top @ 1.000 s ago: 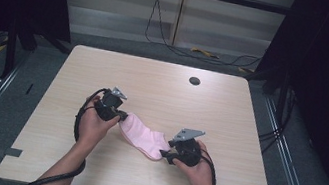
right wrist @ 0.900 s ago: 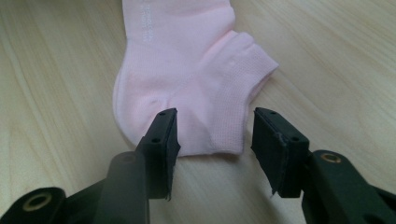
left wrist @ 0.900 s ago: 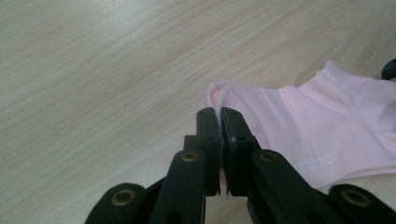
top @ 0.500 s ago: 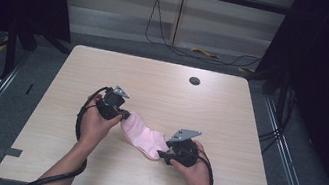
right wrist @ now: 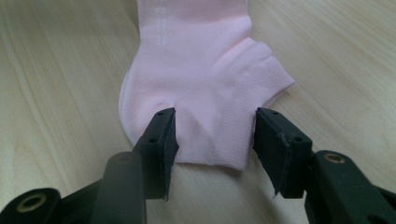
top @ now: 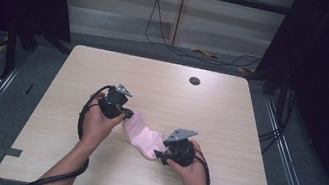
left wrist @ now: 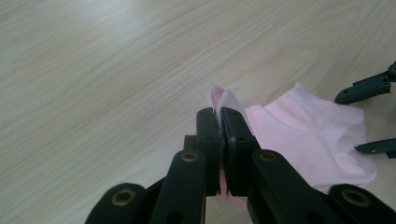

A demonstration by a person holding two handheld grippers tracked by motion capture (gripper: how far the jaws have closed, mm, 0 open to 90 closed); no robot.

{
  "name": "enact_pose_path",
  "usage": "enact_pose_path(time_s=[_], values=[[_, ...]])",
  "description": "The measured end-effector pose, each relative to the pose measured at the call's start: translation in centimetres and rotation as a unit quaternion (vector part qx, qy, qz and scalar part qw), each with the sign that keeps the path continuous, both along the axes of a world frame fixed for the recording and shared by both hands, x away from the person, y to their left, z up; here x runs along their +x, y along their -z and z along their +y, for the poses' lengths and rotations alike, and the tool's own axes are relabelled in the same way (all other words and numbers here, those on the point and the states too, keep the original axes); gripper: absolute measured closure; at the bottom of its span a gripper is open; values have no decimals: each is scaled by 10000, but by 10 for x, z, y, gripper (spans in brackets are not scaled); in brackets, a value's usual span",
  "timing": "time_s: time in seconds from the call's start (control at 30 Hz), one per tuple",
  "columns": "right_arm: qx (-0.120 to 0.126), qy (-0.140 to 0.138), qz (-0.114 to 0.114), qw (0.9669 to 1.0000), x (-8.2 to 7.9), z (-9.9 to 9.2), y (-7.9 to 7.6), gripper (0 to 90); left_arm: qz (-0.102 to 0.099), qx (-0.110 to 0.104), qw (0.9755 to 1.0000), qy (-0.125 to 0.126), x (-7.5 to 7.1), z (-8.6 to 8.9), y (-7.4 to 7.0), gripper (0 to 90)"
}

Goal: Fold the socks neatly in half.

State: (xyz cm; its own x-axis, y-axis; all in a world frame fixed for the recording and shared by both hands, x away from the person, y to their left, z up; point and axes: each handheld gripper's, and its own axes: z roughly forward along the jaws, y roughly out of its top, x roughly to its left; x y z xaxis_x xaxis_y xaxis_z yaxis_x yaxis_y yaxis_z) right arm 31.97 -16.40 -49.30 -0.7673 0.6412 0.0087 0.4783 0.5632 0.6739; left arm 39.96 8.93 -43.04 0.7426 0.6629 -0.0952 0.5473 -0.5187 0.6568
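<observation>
Pale wood-grain surface (top: 229, 118), ringed by dark curtains, carries a small pink knitted ankle sock (top: 142, 138) lying flat just below its centre. One end of the sock is pinched, jaws fully closed, by the left hand-held gripper (left wrist: 219, 122) at the sock's ten o'clock. At four o'clock, the sock's cuff end is straddled by the half-open right hand-held gripper (right wrist: 212, 135), its pads not pressing.
</observation>
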Motion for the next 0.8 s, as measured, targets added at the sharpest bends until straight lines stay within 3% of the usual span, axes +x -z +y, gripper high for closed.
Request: enact_pose_path(time_s=[0.37, 0.8], values=[[47, 34, -6, 10000, 1, 7, 1, 477, -13, -32, 9998, 209, -8, -16, -8, 871], [132, 77, -13, 9999, 5, 15, 3, 458, -28, -39, 9992, 406, -16, -32, -6, 871]])
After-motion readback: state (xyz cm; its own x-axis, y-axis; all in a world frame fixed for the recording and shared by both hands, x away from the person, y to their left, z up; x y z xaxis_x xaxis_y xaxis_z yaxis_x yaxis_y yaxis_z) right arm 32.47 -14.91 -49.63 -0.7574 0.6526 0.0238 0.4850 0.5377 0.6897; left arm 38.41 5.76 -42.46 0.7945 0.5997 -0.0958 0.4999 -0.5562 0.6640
